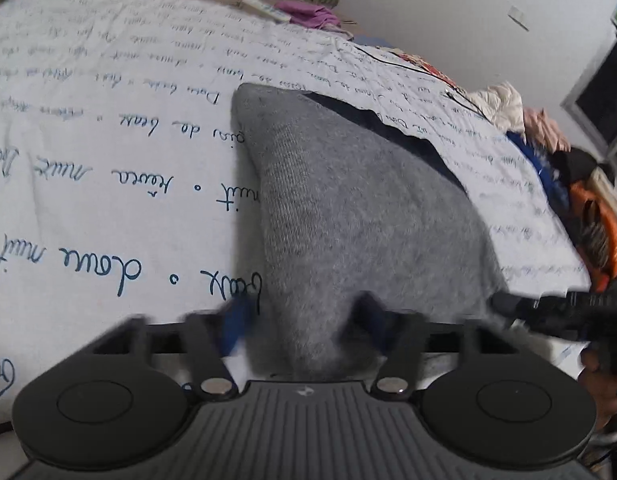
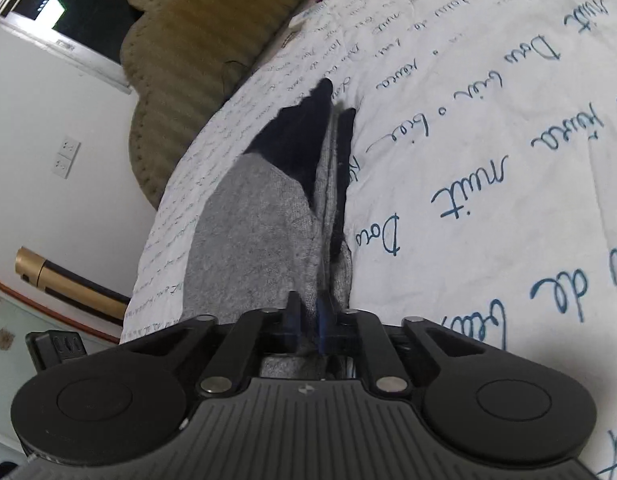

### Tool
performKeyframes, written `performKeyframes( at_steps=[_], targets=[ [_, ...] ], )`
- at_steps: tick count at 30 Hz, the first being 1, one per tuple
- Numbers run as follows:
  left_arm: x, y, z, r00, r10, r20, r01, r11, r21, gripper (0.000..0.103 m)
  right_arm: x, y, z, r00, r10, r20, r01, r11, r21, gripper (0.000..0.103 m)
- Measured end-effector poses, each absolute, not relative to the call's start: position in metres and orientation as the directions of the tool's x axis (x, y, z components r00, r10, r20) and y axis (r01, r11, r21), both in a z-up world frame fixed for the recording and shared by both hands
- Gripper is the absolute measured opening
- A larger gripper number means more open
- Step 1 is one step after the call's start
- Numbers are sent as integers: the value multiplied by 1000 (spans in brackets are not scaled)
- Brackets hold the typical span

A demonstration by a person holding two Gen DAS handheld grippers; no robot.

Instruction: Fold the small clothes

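A grey knit garment with a dark navy part (image 1: pixel 348 208) lies on a white bedsheet printed with blue handwriting (image 1: pixel 108 160). My left gripper (image 1: pixel 304 320) has its jaws wide apart around the near end of the grey cloth, blurred by motion. In the right wrist view the same garment (image 2: pixel 260 232) hangs folded lengthwise, its navy end (image 2: pixel 300 140) far from me. My right gripper (image 2: pixel 310 320) is shut on the garment's near edge. The right gripper's black body shows in the left wrist view (image 1: pixel 556 312), beside the cloth.
A pile of clothes (image 1: pixel 548 152) sits at the sheet's right edge. A purple cloth (image 1: pixel 308 14) lies at the far side by an olive headboard (image 2: pixel 196 60). A white wall with a socket (image 2: pixel 66 156) and a window (image 2: pixel 68 8) stand to the left.
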State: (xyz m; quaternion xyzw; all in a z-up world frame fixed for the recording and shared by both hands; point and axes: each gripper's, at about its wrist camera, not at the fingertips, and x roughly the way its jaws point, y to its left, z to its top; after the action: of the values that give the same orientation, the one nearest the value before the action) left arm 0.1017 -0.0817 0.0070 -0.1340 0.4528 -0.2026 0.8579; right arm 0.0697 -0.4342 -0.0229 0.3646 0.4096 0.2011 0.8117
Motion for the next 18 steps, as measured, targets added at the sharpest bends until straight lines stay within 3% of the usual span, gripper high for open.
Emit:
performKeyframes(
  at_steps=[2,5,9,14,16,17,18],
  targets=[
    [107,-80,5,452,-518,-726,242,855,-459,17,68,-428,-21,556,649,-520,-52,651,757,9],
    [107,-73,10,422,-533,-733,252,846,-470,12,61,-421,-17,540,650,-535,-71,669,740,8],
    [106,-57,24,428,-540,-724,269,841,-469,11,45,-418,10,553,675,-487,-140,652,745,8],
    [104,-65,8,447,-493,-747,279,870,-408,15,50,-422,-26,517,623,-587,-41,702,711,8],
    [97,-63,18,476,-498,-725,299,867,-399,27,47,-424,-23,535,640,-551,-33,668,744,20],
    [95,-60,23,489,-492,-720,298,870,-393,41,45,-425,-16,543,644,-539,-46,664,746,27],
    [95,-55,29,508,-491,-708,290,871,-397,60,45,-428,-9,554,648,-524,-66,661,748,48]
  ],
)
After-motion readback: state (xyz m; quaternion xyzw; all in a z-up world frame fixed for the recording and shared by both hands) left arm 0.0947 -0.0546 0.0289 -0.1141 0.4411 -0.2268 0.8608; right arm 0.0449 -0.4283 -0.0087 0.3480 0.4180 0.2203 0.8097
